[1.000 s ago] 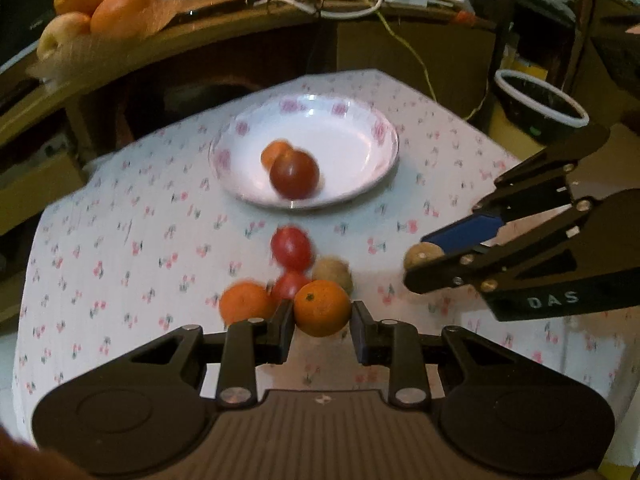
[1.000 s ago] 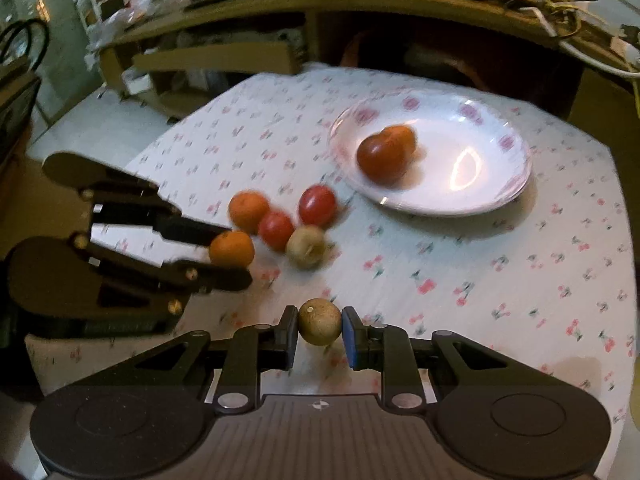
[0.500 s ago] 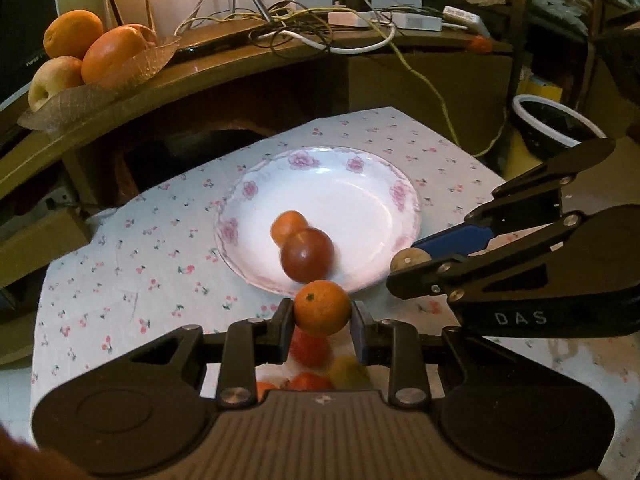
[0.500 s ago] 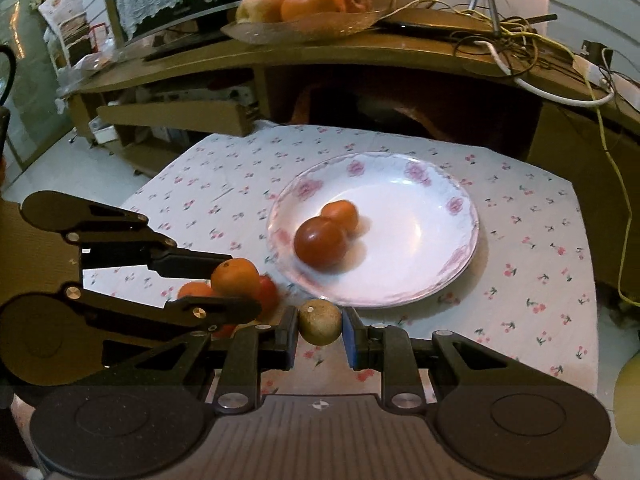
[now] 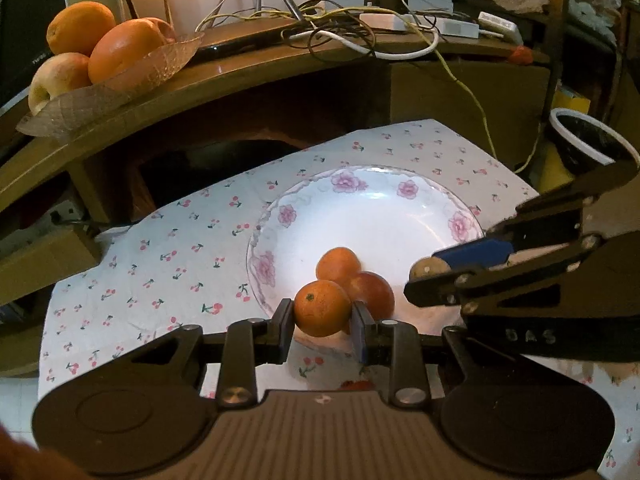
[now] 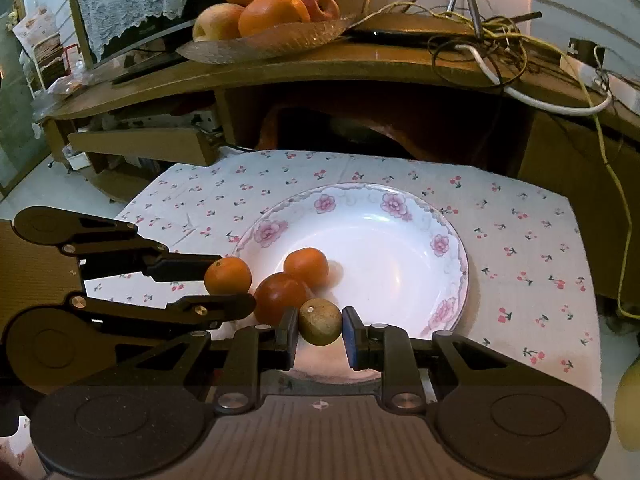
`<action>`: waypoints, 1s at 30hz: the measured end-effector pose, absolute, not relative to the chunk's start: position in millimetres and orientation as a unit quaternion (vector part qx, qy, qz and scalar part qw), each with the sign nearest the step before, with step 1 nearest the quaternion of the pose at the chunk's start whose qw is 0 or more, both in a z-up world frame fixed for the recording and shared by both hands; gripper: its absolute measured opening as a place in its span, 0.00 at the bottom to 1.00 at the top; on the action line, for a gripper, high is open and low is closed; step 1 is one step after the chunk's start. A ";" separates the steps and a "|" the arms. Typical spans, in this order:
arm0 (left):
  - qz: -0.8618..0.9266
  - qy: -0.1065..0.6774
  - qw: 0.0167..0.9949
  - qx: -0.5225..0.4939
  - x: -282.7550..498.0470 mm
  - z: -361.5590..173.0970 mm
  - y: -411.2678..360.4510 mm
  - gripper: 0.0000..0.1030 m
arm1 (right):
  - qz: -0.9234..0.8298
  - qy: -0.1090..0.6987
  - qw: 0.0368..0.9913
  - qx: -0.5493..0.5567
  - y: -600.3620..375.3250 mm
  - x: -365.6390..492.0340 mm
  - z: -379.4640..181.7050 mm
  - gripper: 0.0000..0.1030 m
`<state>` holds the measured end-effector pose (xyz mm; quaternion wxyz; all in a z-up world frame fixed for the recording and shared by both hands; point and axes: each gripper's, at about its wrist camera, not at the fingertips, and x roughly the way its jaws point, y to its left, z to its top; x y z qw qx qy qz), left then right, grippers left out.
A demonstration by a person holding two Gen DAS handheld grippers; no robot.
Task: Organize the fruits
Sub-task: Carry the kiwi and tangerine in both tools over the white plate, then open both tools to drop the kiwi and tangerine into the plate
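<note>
Left gripper (image 5: 322, 322): clamped on a small orange (image 5: 322, 308), one finger on each side; held above the near rim of the plate (image 5: 376, 184). From the right wrist view the orange (image 6: 228, 276) sits over the plate's left edge.
Right gripper (image 6: 320, 334): clamped on a brown round fruit (image 6: 320, 322), held above the near part of the plate (image 6: 400, 248). In the left wrist view only the fruit's tip (image 5: 430, 269) shows between blue-padded fingers.
Plate: white, pink flower rim, resting on the tablecloth (image 6: 520, 248), which is white with a cherry print.
On plate: a second orange (image 6: 306, 266) and a dark red fruit (image 6: 280, 296), touching each other, in the left half.
Off plate: a red fruit (image 5: 356, 385), mostly hidden behind the left gripper's body, on the cloth near the plate.
Background: fruit bowl (image 6: 264, 46) with oranges and apples on a wooden shelf (image 6: 320, 64); tangled cables (image 6: 480, 48) to its right.
</note>
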<state>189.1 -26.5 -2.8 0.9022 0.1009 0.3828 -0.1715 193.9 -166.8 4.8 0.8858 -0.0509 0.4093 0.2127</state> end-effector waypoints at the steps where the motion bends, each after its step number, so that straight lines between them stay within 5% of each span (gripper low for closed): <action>1: -0.172 0.382 0.903 0.101 190.6 -2.5 -26.3 0.34 | 0.210 0.412 0.885 -0.053 -166.9 196.0 1.6 0.23; 30: -0.157 0.383 0.908 0.067 213.7 -8.8 -17.8 0.43 | 0.184 0.411 0.892 -0.040 -177.2 217.4 -7.1 0.27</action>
